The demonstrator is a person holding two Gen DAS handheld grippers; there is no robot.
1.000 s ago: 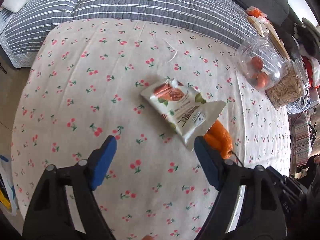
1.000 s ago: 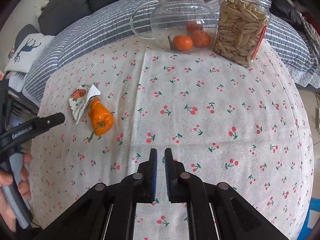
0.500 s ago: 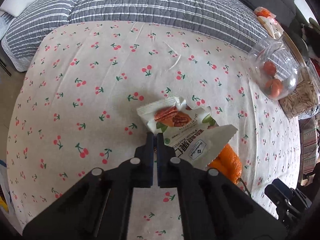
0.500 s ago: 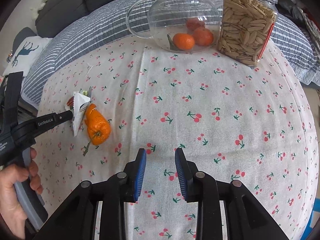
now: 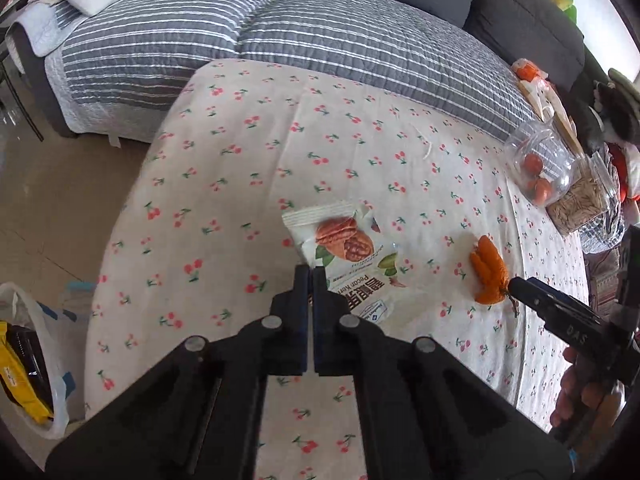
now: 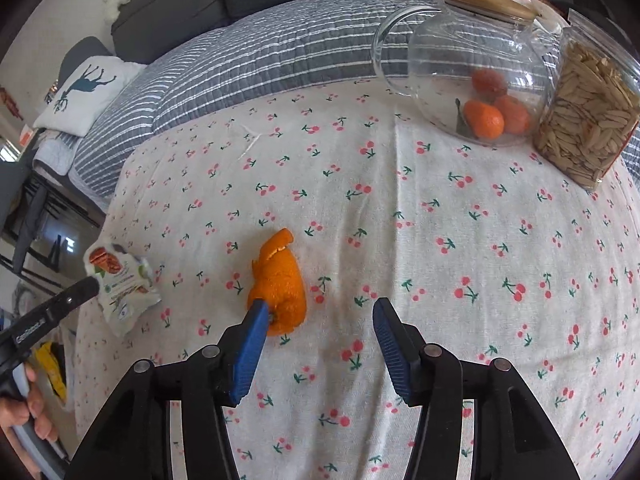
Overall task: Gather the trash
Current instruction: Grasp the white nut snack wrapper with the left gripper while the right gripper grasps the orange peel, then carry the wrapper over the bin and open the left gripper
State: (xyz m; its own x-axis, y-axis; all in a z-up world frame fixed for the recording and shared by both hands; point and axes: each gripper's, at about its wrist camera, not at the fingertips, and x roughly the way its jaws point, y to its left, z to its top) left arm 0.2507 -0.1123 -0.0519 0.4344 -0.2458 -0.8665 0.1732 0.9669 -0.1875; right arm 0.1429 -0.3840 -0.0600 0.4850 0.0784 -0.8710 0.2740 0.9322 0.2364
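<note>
Left wrist view: left hand-held gripper (image 5: 310, 274) has its fingers pressed together, pinching the near edge of the pecan snack wrapper (image 5: 347, 254), which sits just ahead of the tips over the cherry-print desk (image 5: 224, 184). Right of it, orange peel (image 5: 487, 272) lies on the cloth, touching the tip of the right hand-held gripper (image 6: 318, 310). Right wrist view: those jaws are spread and opening, nothing between them; peel sits against the left blue finger (image 6: 250, 354). Left and below, off the desk edge, a plastic bag (image 5: 42, 364) on the floor holds something yellow. Far right ahead: glass teapot (image 6: 476, 68) with bamboo lid, three tangerines inside; beside it, touching or nearly so, clear jar (image 6: 588, 116) full of seeds. Beyond, striped bedding (image 5: 312, 36).
</note>
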